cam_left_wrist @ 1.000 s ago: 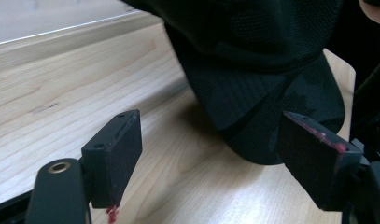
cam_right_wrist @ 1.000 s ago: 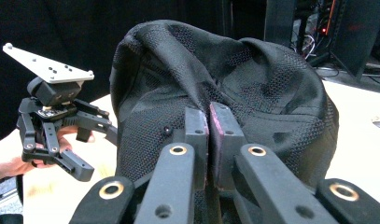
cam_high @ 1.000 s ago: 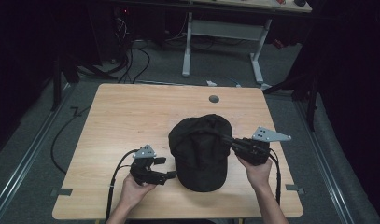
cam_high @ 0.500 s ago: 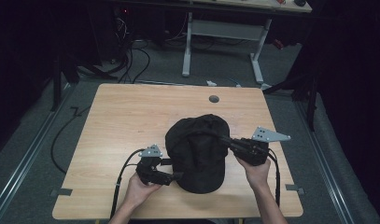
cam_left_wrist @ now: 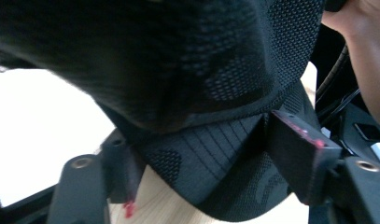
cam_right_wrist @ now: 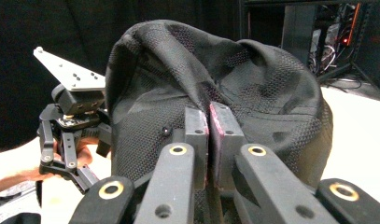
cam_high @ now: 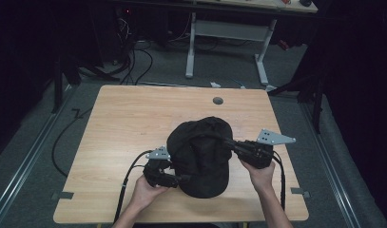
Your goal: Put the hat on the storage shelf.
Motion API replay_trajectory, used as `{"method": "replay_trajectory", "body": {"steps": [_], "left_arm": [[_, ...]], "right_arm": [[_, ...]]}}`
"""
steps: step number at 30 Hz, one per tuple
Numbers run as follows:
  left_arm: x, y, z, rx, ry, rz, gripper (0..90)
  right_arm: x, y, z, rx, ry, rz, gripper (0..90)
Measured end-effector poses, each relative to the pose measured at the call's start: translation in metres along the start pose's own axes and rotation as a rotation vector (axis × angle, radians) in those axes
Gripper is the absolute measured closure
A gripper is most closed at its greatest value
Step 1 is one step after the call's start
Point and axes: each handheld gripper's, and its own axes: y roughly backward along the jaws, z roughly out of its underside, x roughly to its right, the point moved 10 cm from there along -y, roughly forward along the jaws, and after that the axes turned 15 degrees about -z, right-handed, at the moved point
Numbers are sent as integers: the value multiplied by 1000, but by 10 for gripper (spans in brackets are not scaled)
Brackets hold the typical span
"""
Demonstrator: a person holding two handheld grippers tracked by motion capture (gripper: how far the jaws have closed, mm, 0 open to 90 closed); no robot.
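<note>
A black mesh cap [cam_high: 200,152] lies on the wooden table [cam_high: 124,118], brim toward the person. My right gripper [cam_high: 227,141] reaches in from the right and is shut on a fold of the crown; in the right gripper view its pads [cam_right_wrist: 197,126] meet with cap fabric [cam_right_wrist: 253,70] pinched between them. My left gripper [cam_high: 184,179] lies at the cap's near left edge. In the left gripper view the brim [cam_left_wrist: 211,163] hangs between its two jaws [cam_left_wrist: 204,149]. These jaws have just been closing and still stand wide, close beside the brim's edges.
A small dark round hole [cam_high: 217,100] sits in the table's far side. Behind the table stand white desk legs [cam_high: 191,47], with cables [cam_high: 134,57] on the grey floor. The table's near edge runs just below both hands.
My left gripper has slid right until its jaws are around the cap's brim. The right gripper and the cap have hardly moved.
</note>
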Motion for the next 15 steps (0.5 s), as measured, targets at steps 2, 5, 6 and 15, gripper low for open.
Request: {"method": "replay_trajectory", "body": {"steps": [2,5,6,15], "left_arm": [[0,1,0,-3,0,0,378],[0,2,1,-3,-8,0,415],[1,3,1,-1,-10,1,431],[-1,7,1,0,-16,-5,566]], "right_arm": [[2,0,1,-10,12,14,869],[5,0,3,-24,22,32,869],[6,0,4,-29,25,40,869],[16,-3,12,-88,53,105,864]]}}
